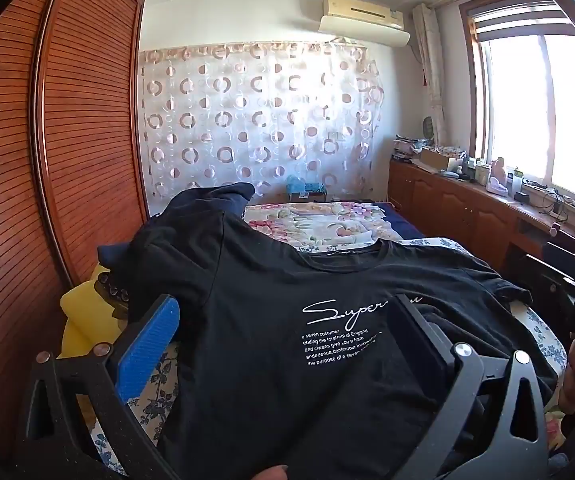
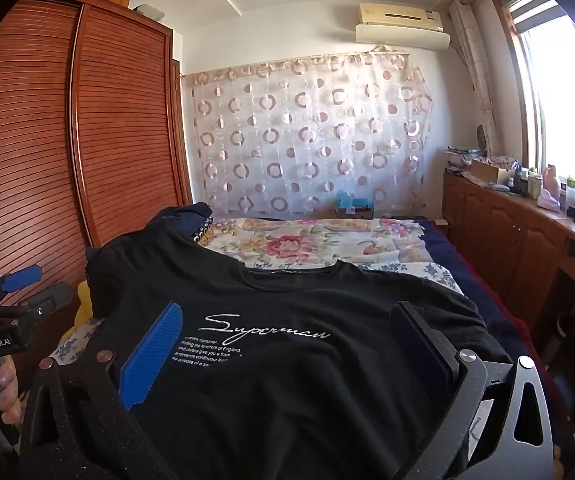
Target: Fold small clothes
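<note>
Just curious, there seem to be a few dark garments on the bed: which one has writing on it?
The black T-shirt spread flat in front, with white script across its chest. The navy garment bunched behind it shows no writing.

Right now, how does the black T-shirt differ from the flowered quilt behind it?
The black T-shirt is plain dark with white lettering; the flowered quilt is pale with pink blooms. The T-shirt lies near, between both open grippers' fingers; the quilt lies farther, toward the curtain. Both rest on the bed.
</note>
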A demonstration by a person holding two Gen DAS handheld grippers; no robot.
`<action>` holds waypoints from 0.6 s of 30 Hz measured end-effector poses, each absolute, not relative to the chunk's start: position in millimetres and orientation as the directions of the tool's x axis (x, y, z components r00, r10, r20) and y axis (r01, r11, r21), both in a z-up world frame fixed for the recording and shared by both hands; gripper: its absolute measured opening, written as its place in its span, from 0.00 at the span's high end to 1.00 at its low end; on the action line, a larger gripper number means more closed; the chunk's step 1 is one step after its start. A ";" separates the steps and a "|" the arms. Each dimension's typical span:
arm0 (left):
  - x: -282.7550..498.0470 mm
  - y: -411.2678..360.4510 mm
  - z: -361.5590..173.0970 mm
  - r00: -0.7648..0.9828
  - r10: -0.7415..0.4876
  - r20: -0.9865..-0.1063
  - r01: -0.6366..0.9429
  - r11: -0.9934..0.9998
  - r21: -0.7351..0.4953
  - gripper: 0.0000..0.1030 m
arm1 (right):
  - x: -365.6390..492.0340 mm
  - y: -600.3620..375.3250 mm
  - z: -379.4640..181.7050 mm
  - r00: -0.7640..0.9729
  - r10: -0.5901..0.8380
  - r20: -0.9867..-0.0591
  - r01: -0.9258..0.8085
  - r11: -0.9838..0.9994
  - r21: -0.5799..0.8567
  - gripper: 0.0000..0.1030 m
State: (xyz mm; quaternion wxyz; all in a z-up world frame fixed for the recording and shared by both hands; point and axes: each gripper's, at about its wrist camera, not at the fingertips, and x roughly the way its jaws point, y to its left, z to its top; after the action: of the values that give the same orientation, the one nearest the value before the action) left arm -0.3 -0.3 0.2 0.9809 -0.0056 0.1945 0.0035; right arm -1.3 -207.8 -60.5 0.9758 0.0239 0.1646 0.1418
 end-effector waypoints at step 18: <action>-0.4 -0.7 0.2 0.925 0.010 -0.379 -0.011 1.000 0.000 0.00 | -1.9 -208.8 -61.7 0.906 0.283 -0.315 -0.267 0.959 0.092 0.00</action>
State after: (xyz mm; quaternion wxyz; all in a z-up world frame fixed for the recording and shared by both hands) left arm -0.4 -0.7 0.2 0.9811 -0.0009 0.1932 0.0054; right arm -1.9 -208.8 -61.7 0.9759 0.0231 0.1650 0.1409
